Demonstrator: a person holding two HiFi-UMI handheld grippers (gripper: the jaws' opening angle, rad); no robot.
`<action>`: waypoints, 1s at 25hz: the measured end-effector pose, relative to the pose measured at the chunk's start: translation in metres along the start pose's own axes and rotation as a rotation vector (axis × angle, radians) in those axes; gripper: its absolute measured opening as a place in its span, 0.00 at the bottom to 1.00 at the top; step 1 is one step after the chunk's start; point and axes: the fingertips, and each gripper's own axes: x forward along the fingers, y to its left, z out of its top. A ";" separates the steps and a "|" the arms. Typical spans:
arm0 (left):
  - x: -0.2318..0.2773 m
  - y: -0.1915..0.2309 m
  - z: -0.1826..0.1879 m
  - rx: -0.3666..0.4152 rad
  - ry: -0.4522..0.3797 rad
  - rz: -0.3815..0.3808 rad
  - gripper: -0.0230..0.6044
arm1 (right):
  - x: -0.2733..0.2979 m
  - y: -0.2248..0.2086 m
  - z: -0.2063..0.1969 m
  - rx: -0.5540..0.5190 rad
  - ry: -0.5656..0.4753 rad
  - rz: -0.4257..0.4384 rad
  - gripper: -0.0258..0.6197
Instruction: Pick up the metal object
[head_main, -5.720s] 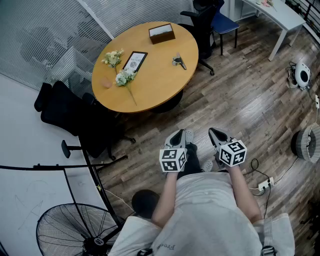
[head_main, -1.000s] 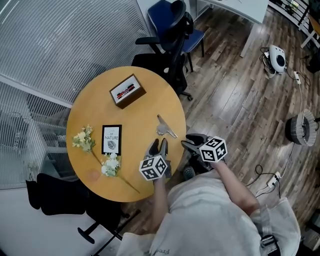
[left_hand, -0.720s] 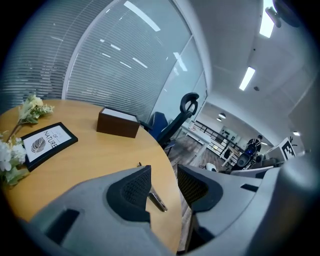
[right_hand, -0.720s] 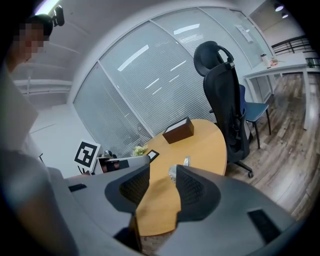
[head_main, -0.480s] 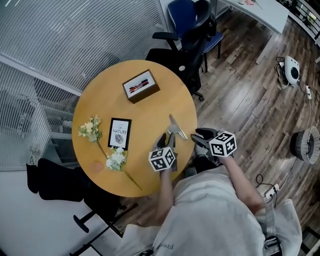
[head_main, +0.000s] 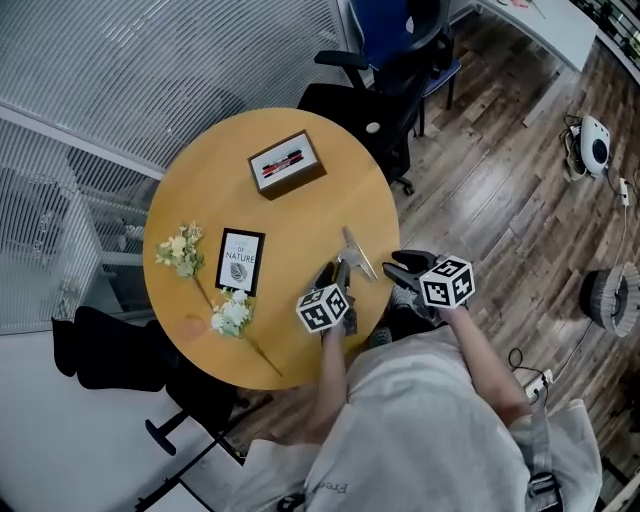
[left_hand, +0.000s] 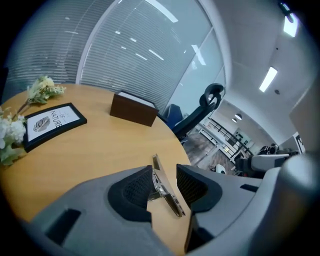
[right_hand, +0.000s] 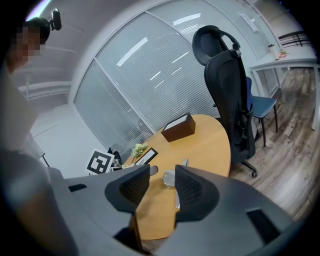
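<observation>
Your left claw straddles the metal object, which lies on the desk.
Your left claw (left_hand: 165, 176) sits partly open with a jaw on either side of the metal object (left_hand: 170, 197), which lies flat on the desk (head_main: 290, 215). Just right of the object, your right claw (right_hand: 162, 175) hangs past the desk's edge, jaws apart and empty. Left of the object lies a framed card (head_main: 240, 262); beyond the object stands a brown box (head_main: 286, 163).
</observation>
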 end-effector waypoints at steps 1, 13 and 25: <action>0.002 0.003 0.001 -0.018 0.001 0.007 0.27 | 0.000 -0.002 0.001 0.005 0.002 -0.002 0.27; 0.032 0.030 -0.018 -0.461 0.052 -0.098 0.27 | -0.025 -0.039 -0.006 0.102 -0.032 -0.059 0.27; 0.046 0.017 -0.029 -0.714 0.161 -0.320 0.27 | -0.033 -0.036 -0.013 0.116 -0.050 -0.058 0.27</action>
